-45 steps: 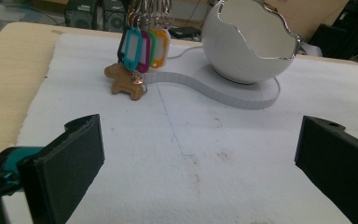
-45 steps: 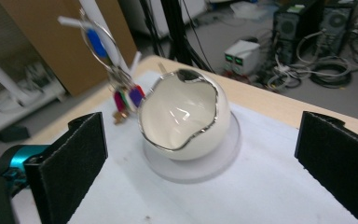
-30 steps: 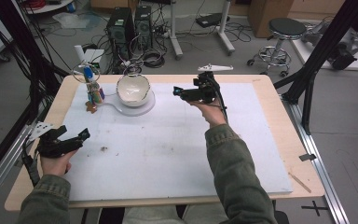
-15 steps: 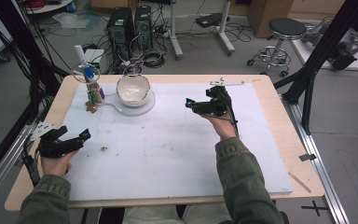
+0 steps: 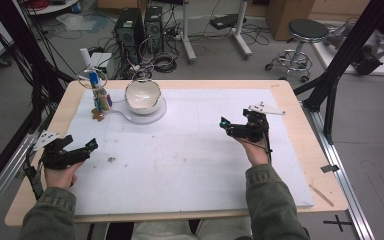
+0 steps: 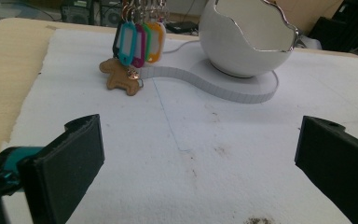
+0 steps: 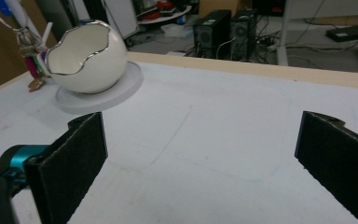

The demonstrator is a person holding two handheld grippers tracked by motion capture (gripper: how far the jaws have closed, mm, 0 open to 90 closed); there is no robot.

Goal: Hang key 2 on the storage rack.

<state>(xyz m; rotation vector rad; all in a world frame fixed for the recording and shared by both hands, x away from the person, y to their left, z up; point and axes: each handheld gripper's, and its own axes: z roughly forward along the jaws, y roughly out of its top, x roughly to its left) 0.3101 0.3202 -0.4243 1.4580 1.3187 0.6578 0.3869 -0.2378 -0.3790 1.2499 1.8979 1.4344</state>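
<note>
While both hands are kept low over the wooden counter (image 5: 300, 150), most of its top is seen to be covered by a white foam sheet (image 5: 190, 160). At the far left part of that sheet a white egg-shaped ceramic bowl with a jagged silver rim (image 5: 142, 94) is stood on a flat white round base (image 5: 147, 112). Just beside the bowl, on its left, a bunch of coloured plastic key tags (image 5: 101, 100) is hung upright, and a small brown horse-shaped leather charm (image 6: 121, 77) is laid on the sheet under the tags, touching the edge of the base.

The right tool (image 5: 235, 129) is held above the right half of the sheet, well apart from the bowl; its jaws are seen spread wide with nothing between them. The left tool (image 5: 77, 150) is held at the near left edge of the sheet, pointed toward the tags and bowl, and its jaws are likewise spread wide and hold nothing. A few dark crumbs (image 5: 111, 160) are scattered on the sheet near it.
</note>
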